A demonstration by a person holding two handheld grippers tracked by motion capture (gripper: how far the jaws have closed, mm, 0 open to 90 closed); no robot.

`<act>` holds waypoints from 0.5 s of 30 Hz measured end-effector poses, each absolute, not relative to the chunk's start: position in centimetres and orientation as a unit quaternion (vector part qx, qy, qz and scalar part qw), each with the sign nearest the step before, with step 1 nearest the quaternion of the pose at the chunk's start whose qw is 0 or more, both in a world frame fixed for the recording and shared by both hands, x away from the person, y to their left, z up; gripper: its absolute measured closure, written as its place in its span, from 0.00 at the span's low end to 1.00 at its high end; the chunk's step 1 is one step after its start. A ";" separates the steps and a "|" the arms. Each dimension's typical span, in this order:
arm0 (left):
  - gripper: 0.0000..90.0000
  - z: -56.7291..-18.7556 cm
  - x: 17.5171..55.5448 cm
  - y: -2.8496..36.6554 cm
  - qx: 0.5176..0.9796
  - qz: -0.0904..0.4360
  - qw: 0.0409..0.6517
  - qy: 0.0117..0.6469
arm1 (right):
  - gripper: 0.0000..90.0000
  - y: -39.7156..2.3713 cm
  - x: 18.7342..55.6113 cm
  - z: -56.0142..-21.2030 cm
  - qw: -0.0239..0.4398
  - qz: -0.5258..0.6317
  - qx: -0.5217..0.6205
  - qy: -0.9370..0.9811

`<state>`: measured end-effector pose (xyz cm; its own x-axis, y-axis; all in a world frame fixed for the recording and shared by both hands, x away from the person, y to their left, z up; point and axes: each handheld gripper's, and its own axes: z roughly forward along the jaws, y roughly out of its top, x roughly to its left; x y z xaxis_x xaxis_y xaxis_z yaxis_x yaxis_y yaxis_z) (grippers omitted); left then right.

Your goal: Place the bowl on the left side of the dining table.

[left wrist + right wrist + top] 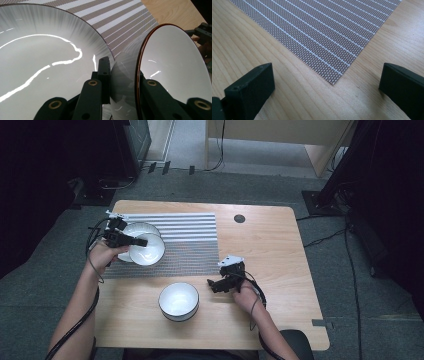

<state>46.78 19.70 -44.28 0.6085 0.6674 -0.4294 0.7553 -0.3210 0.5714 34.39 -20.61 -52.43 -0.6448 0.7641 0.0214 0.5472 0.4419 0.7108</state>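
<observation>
White glazed porcelain is what my left gripper [141,241] has hold of: a round white bowl with a thin brown rim [147,249], pinched by its wall, one jaw inside and one outside, the jaws nearly as close as they go. I grip it at the rim because the thin wall is the only part narrow enough to pinch. The bowl hangs tilted, its mouth turned partly sideways, over the near left part of the striped grey-and-white woven placemat [190,245]. Just behind it on the same mat's left edge lies a wide white plate with fine grey rays toward its edge [136,228], glossy enough to throw back the ceiling light in long streaks; I judge the bowl is being carried in relation to that plate, though whether onto it or off it I cannot tell.

In front of the mat, on bare pale wood, stands a second white bowl with a dark band around its outside [179,301], upright. My right gripper [216,285] waits just off the mat's near right corner, its jaws spread wide with nothing between them, resting low over the wooden table [280,260] to keep clear.
</observation>
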 end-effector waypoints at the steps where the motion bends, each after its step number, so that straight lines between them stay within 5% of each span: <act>1: 0.86 -44.3 46.8 19.8 0.810 -0.056 0.382 0.441 | 0.00 -20.6 34.4 -52.4 0.153 0.354 0.393 0.835; 15: 0.86 -44.7 47.1 21.7 0.790 -0.050 0.392 0.469 | 0.00 -20.6 34.4 -52.4 0.153 0.354 0.393 0.835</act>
<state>47.15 21.66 -44.72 0.5556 0.7013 -0.4467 0.7796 -0.2524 0.5732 34.39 -20.61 -52.43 -0.6447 0.7641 0.0215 0.5472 0.4417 0.7110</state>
